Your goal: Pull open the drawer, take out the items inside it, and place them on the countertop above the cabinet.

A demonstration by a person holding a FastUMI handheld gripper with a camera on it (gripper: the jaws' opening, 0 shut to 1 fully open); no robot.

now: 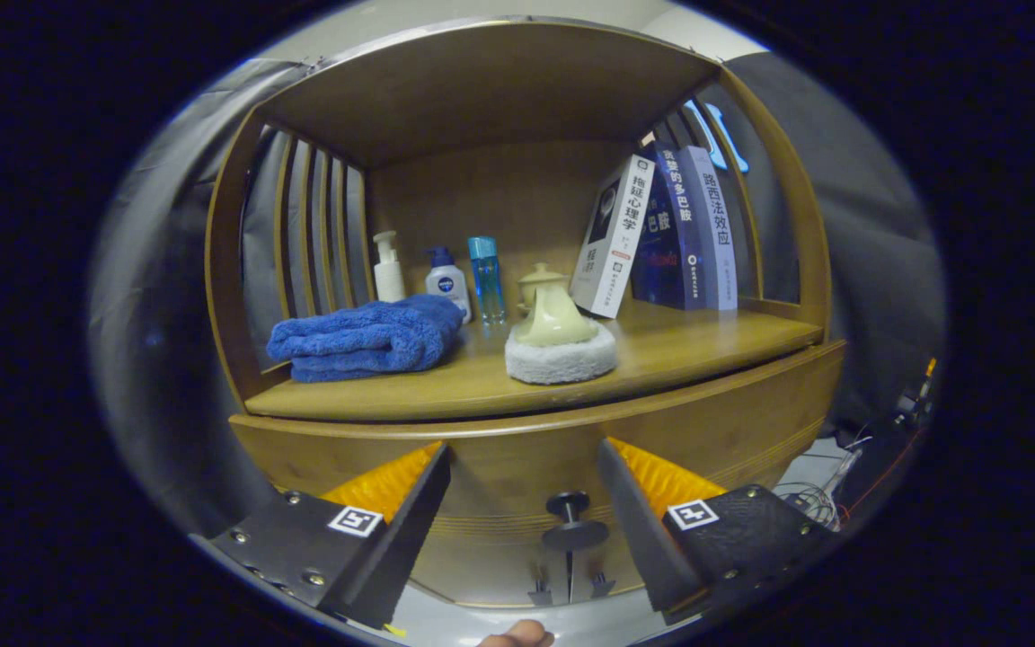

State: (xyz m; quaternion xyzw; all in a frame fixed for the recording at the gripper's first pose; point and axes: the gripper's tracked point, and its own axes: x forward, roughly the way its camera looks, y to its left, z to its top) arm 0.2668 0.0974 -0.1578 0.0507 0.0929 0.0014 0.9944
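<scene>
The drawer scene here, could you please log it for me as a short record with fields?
drawer: shut
drawer knob: dark, between and just ahead of the fingers, untouched
gripper: open, fingers either side of the knob
countertop: wooden
on countertop: folded blue towel, three bottles, cream brush on a white pad, leaning books
task stage: drawer not yet pulled

Gripper (522,463) level, facing forward; fingers (392,481) spread wide apart, holding nothing. A fingertip of the person's hand (517,638) shows below.
</scene>
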